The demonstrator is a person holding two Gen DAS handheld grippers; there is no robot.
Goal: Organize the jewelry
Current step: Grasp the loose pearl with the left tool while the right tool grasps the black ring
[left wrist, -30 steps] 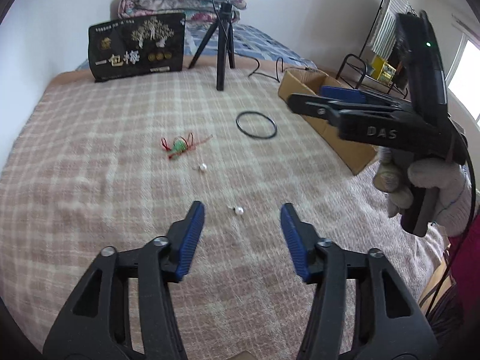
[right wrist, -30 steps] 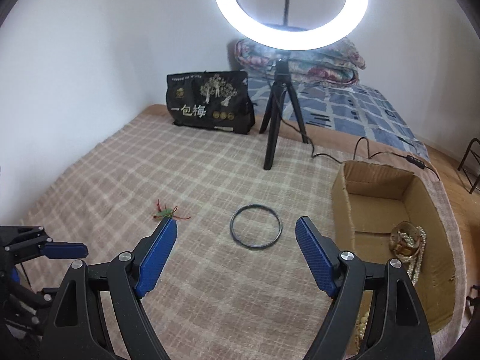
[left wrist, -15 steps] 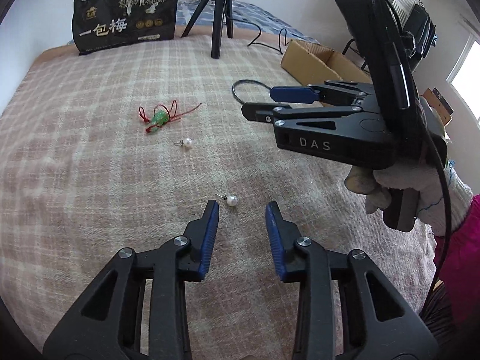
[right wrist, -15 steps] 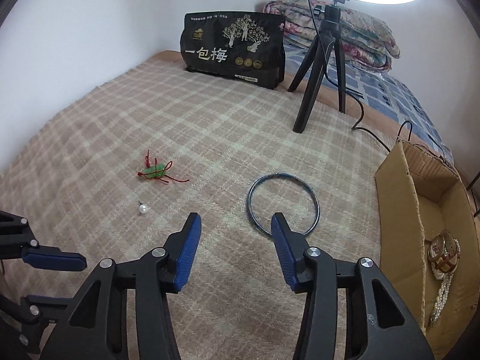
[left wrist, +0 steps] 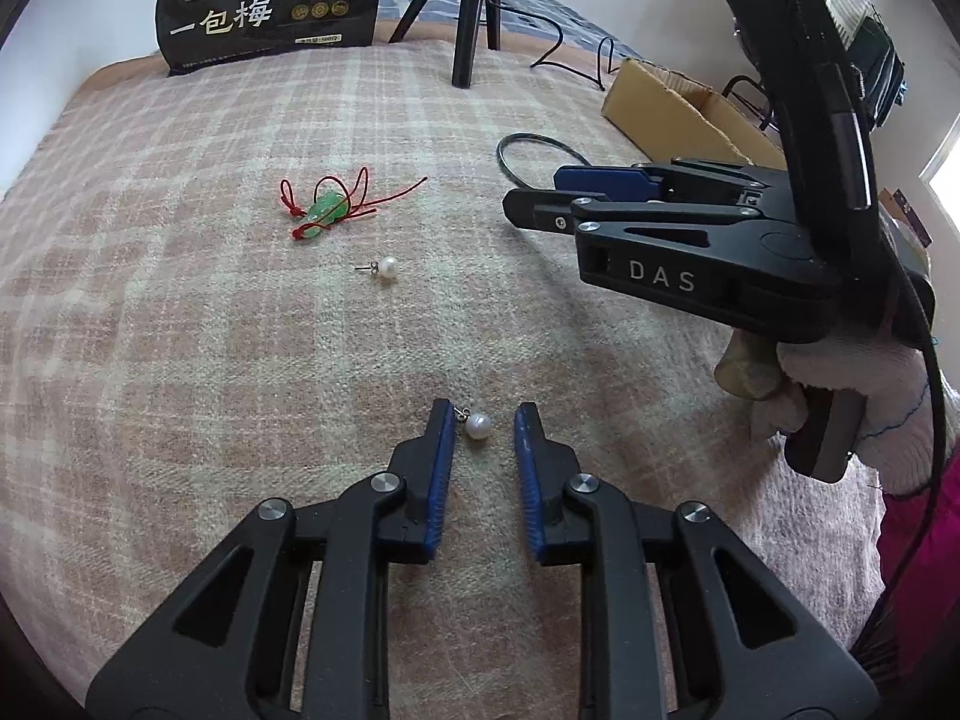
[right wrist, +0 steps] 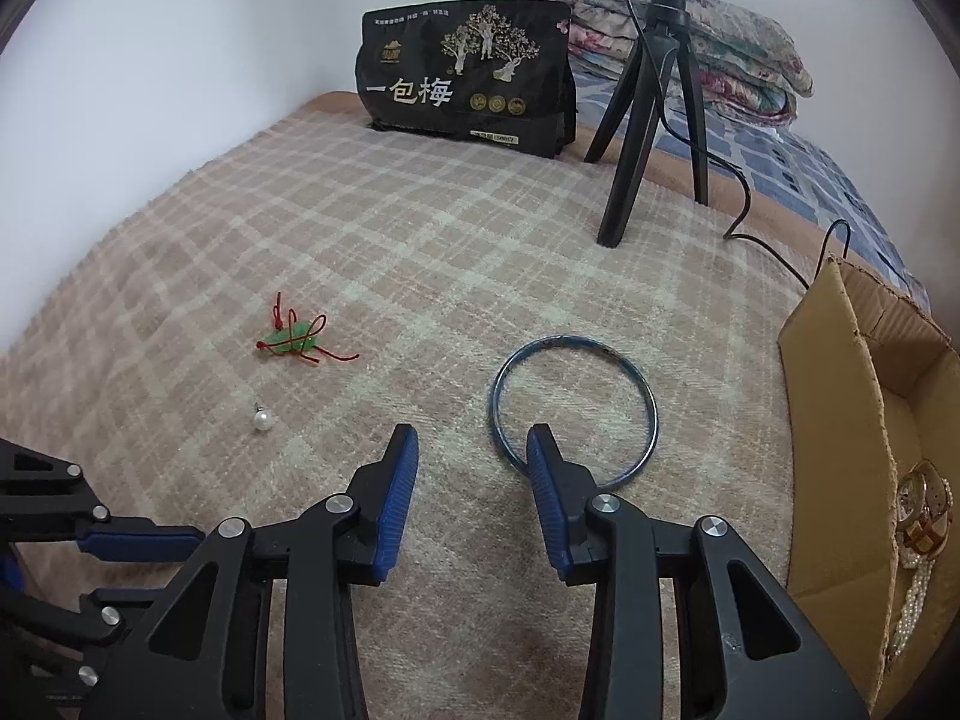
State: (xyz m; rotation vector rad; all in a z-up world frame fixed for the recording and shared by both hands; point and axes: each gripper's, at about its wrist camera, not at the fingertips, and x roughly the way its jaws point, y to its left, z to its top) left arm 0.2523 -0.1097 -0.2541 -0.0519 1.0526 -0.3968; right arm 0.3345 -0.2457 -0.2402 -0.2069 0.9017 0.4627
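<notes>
In the left wrist view my left gripper (left wrist: 480, 420) is open, low over the plaid blanket, with a pearl earring (left wrist: 478, 425) lying between its fingertips, untouched on the right side. A second pearl earring (left wrist: 385, 269) and a green pendant on red cord (left wrist: 327, 210) lie farther off. My right gripper (right wrist: 471, 441) is open and empty; its right fingertip overlaps the near rim of a dark bangle (right wrist: 576, 408). It also shows in the left wrist view (left wrist: 576, 192), above the bangle (left wrist: 528, 150).
A cardboard box (right wrist: 840, 396) at the right holds a watch (right wrist: 927, 516) and a pearl strand. A ring-light tripod (right wrist: 648, 108) with its cable and a black snack bag (right wrist: 468, 72) stand at the back of the bed.
Both grippers have moved forward and down toward the blanket and narrowed. The left one now straddles the near pearl earring; the right one has reached the bangle's near rim.
</notes>
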